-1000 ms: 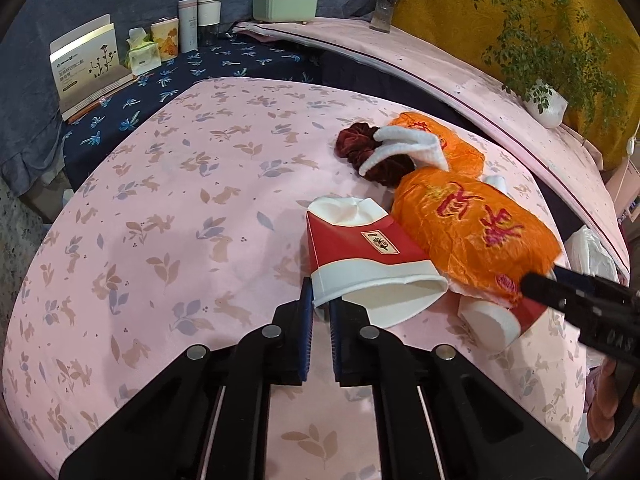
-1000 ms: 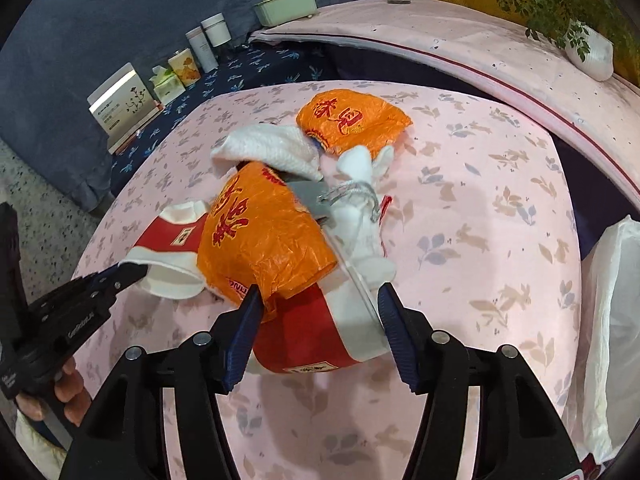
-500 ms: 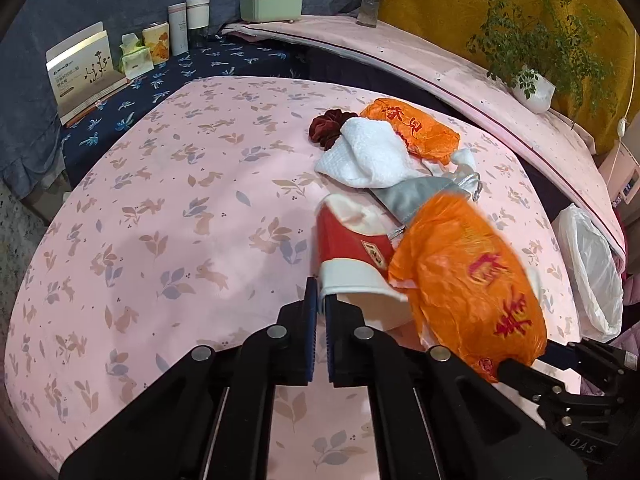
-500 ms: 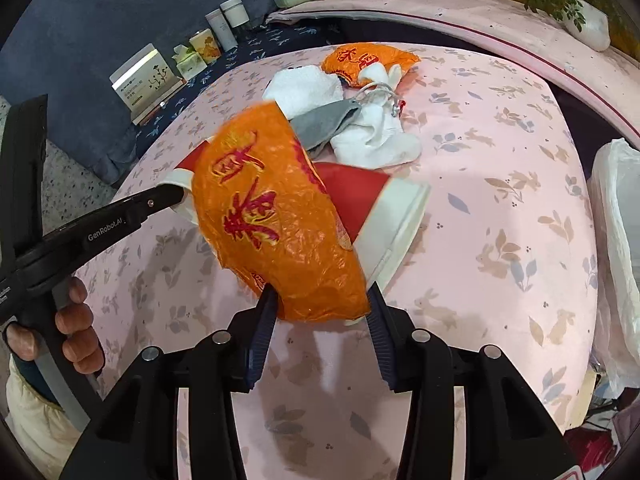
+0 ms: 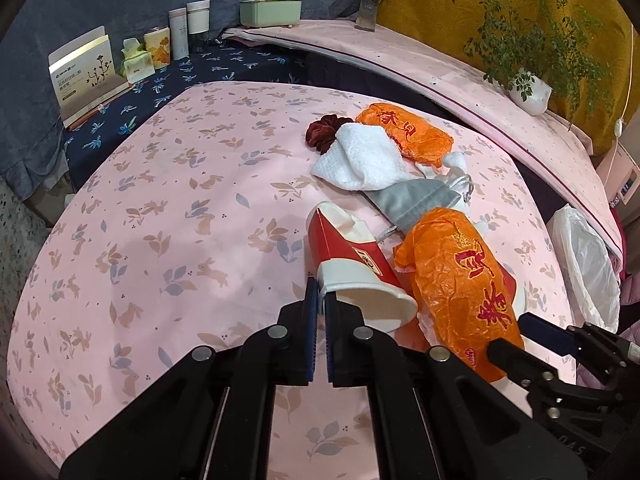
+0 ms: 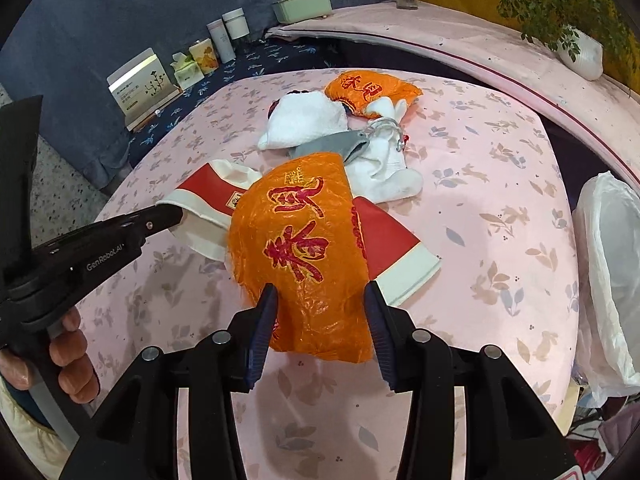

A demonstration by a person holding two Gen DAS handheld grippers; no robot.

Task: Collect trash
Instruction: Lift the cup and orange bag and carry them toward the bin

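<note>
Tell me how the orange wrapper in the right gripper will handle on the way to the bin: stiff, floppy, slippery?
Probably floppy: the orange wrapper is thin, crinkled film, bulging between the right gripper fingers. Likely light for its size, since it looks puffed rather than packed. Its glossy surface may be slippery, so it could slide out on the way to the white bin bag.

open: left half of tablecloth (image 5: 160, 208) | blocked: cloth pile (image 5: 360, 160), far orange wrapper (image 5: 404, 132) mid-right
</note>
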